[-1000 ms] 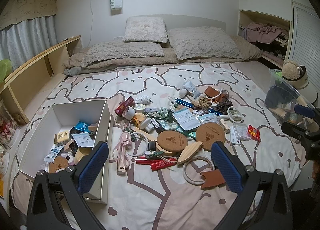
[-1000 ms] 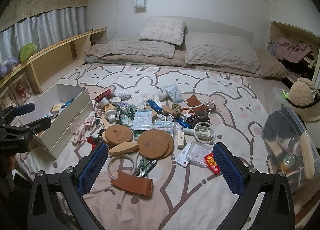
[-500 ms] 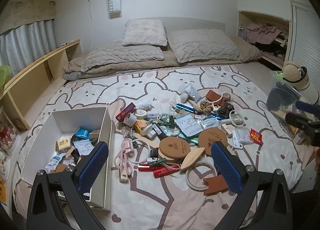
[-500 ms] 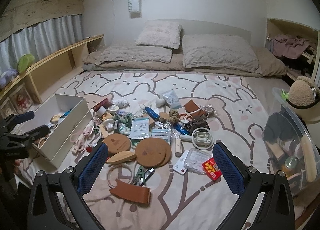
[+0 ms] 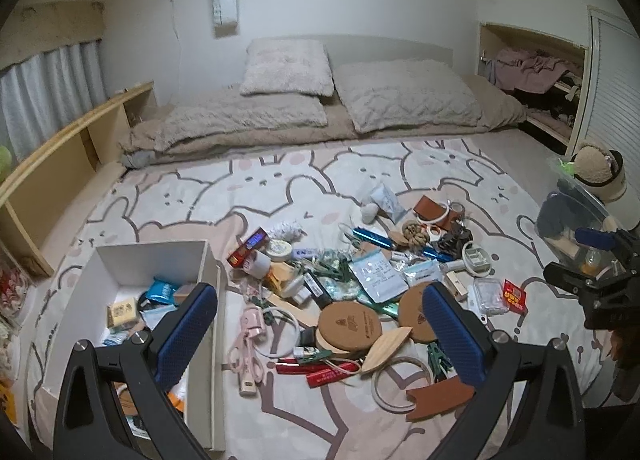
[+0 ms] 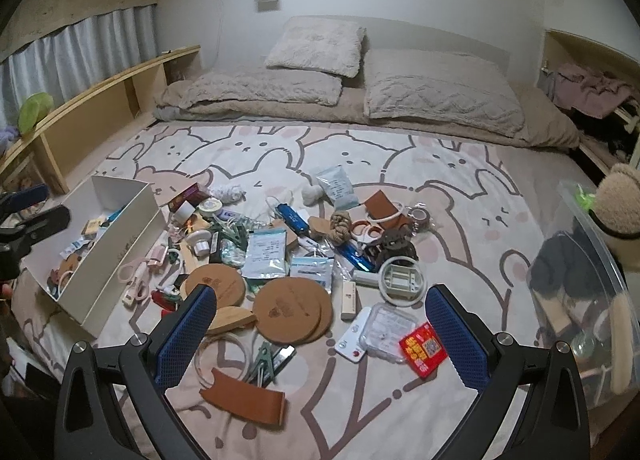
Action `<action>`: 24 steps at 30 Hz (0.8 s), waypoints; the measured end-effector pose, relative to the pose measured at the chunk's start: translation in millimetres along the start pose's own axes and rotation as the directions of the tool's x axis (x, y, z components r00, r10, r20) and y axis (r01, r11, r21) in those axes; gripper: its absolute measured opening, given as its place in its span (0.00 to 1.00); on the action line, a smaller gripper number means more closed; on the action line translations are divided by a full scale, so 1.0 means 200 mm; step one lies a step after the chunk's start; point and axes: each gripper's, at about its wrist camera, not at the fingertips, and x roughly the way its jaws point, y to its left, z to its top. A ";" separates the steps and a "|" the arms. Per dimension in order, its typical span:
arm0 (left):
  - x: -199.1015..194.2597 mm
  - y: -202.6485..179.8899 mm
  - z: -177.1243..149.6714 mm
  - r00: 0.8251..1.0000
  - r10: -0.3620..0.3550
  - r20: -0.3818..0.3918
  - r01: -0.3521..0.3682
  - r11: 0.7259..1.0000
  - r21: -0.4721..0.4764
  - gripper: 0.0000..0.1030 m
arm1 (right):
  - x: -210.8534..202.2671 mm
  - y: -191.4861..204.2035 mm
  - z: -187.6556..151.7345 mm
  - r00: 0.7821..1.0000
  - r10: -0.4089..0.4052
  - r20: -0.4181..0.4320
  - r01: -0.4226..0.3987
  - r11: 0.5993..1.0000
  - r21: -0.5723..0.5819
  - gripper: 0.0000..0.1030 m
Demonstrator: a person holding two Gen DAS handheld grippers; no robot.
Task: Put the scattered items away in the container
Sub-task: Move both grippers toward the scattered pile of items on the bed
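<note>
Both grippers (image 5: 320, 332) (image 6: 320, 332) wide open, empty; clutter (image 6: 296, 302) beyond jaws, white box (image 5: 210, 284) seemingly below left.

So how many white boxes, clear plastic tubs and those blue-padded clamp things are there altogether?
White box: 1
Clear plastic tub: 1
Clamps: 2, the left gripper and the right gripper
Total: 4

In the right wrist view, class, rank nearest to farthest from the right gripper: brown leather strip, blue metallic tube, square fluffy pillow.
From the right gripper:
1. Brown leather strip, just ahead, lower left.
2. Blue metallic tube, mid-pile.
3. Square fluffy pillow, at the headboard.
</note>
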 end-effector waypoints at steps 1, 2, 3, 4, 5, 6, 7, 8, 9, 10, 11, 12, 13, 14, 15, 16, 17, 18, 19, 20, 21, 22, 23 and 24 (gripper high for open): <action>0.03 0.00 0.00 1.000 -0.006 -0.013 0.006 1.000 -0.003 1.00 | 0.01 0.01 0.00 1.000 0.002 0.001 -0.002 1.000 -0.008 1.00; 0.05 -0.01 0.00 1.000 -0.012 -0.027 0.012 1.000 -0.004 1.00 | 0.02 0.02 0.01 1.000 0.004 0.003 -0.004 1.000 -0.016 1.00; 0.08 -0.01 0.00 0.999 -0.016 -0.041 0.016 1.000 -0.004 1.00 | 0.03 0.03 0.01 1.000 0.006 0.004 -0.006 1.000 -0.024 1.00; 0.11 -0.02 0.00 0.998 -0.021 -0.053 0.021 1.000 -0.002 1.00 | 0.04 0.04 0.02 1.000 0.007 0.005 -0.007 1.000 -0.031 1.00; 0.14 -0.02 0.00 0.998 -0.023 -0.065 0.023 1.000 0.001 1.00 | 0.06 0.04 0.02 1.000 0.011 0.007 -0.010 0.999 -0.035 1.00; 0.17 -0.02 -0.01 0.997 -0.024 -0.077 0.025 1.000 0.002 1.00 | 0.07 0.05 0.02 1.000 0.015 0.011 -0.014 0.999 -0.036 1.00; 0.20 -0.02 -0.02 0.996 -0.027 -0.088 0.027 1.000 0.003 1.00 | 0.09 0.05 0.02 1.000 0.020 0.015 -0.019 0.999 -0.032 1.00; 0.23 -0.02 -0.03 0.995 -0.031 -0.100 0.032 1.000 0.002 1.00 | 0.11 0.05 0.02 0.999 0.028 0.018 -0.028 0.999 -0.025 1.00; 0.26 -0.02 -0.04 0.993 -0.034 -0.113 0.034 0.999 0.000 1.00 | 0.13 0.05 0.02 0.999 0.040 0.015 -0.039 0.999 -0.016 1.00; 0.29 -0.01 -0.05 0.992 -0.035 -0.125 0.035 0.999 -0.003 1.00 | 0.14 0.05 0.01 0.999 0.045 0.008 -0.045 0.999 -0.008 1.00; 0.32 -0.01 -0.07 0.990 -0.036 -0.135 0.035 0.999 -0.007 1.00 | 0.17 0.05 0.00 0.999 0.048 -0.003 -0.048 0.999 0.005 1.00; 0.34 0.00 -0.08 0.989 -0.036 -0.145 0.035 0.999 -0.011 1.00 | 0.19 0.04 -0.01 0.998 0.053 -0.012 -0.053 0.998 0.020 1.00; 0.37 0.01 -0.10 0.987 -0.035 -0.156 0.033 0.999 -0.013 1.00 | 0.21 0.04 -0.02 0.998 0.066 -0.022 -0.065 0.997 0.040 1.00; 0.40 0.01 -0.11 0.985 -0.032 -0.169 0.030 0.999 -0.014 1.00 | 0.23 0.03 -0.03 0.996 0.080 -0.032 -0.078 0.995 0.057 1.00; 0.43 0.02 -0.13 0.983 -0.028 -0.181 0.025 1.000 -0.014 1.00 | 0.25 0.03 -0.04 0.995 0.095 -0.044 -0.091 0.993 0.070 1.00; 0.45 0.02 -0.15 0.982 -0.025 -0.189 0.023 1.000 -0.014 1.00 | 0.27 0.03 -0.05 0.992 0.110 -0.060 -0.104 0.991 0.084 1.00; 0.47 0.03 -0.17 0.981 -0.021 -0.195 0.019 1.000 -0.012 1.00 | 0.29 0.03 -0.06 0.990 0.120 -0.070 -0.113 0.989 0.097 1.00; 0.48 0.03 -0.19 0.979 -0.015 -0.204 0.014 1.000 -0.006 1.00 | 0.30 0.03 -0.07 0.989 0.128 -0.074 -0.120 0.987 0.106 1.00; 0.50 0.03 -0.22 0.976 -0.008 -0.216 0.010 1.000 0.005 1.00 | 0.32 0.03 -0.09 0.987 0.139 -0.080 -0.130 0.985 0.111 1.00; 0.52 0.02 -0.24 0.973 0.001 -0.230 0.003 1.000 0.019 1.00 | 0.34 0.04 -0.10 0.985 0.150 -0.087 -0.140 0.984 0.111 1.00; 0.54 0.02 -0.26 0.971 0.011 -0.240 -0.004 1.000 0.029 1.00 | 0.35 0.05 -0.12 0.983 0.158 -0.096 -0.148 0.983 0.105 1.00; 0.55 0.02 -0.27 0.969 0.017 -0.248 -0.008 0.999 0.036 1.00 | 0.38 0.06 -0.14 0.981 0.158 -0.113 -0.148 0.985 0.094 1.00; 0.56 0.01 -0.29 0.966 0.018 -0.260 -0.007 0.999 0.042 0.99 | 0.41 0.07 -0.16 0.979 0.153 -0.132 -0.143 0.986 0.085 1.00; 0.57 0.01 -0.31 0.963 0.015 -0.271 -0.002 0.999 0.048 0.98 | 0.44 0.08 -0.18 0.975 0.149 -0.162 -0.138 0.987 0.076 1.00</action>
